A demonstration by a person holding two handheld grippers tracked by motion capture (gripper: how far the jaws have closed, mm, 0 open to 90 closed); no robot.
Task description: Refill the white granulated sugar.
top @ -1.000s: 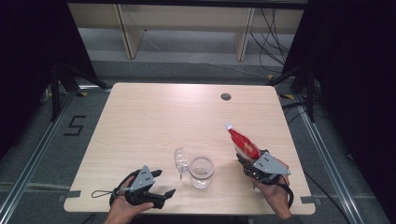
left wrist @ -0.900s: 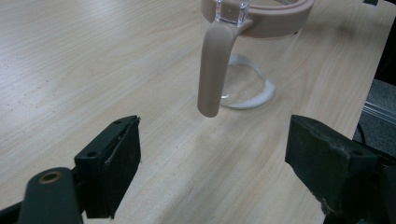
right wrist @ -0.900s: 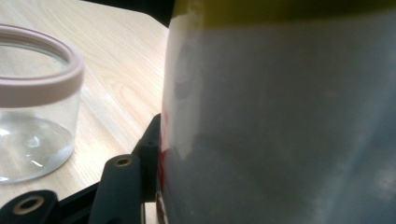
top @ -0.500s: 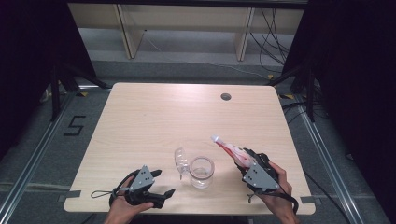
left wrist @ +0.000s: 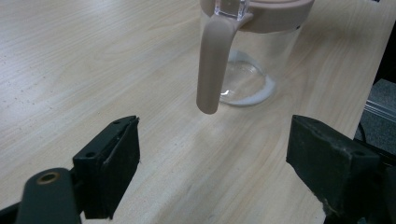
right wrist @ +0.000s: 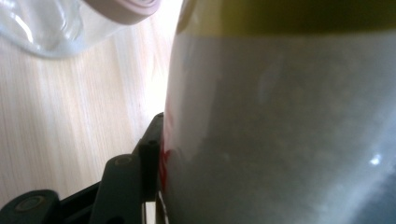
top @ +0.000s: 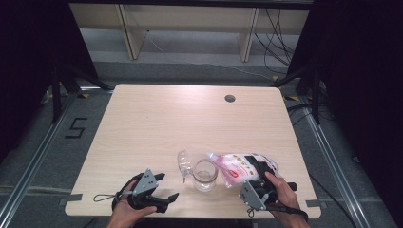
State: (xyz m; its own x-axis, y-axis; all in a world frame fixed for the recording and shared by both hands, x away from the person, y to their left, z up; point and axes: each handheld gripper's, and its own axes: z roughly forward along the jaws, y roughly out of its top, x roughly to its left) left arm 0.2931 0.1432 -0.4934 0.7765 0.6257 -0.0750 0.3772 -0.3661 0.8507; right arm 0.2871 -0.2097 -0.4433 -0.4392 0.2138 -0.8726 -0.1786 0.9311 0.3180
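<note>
Fingers of the right gripper (top: 253, 183), clamped on the bag (top: 237, 166), have tipped it toward the jar (top: 205, 175); left gripper (top: 166, 186) gapes wide.

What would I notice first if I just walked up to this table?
Probably the bright pink and white bag, tipped over sideways in the right gripper with its top pointing at the clear jar near the table's front edge. The jar has a pink rim and handle. The left gripper waits open beside it, holding nothing.
</note>
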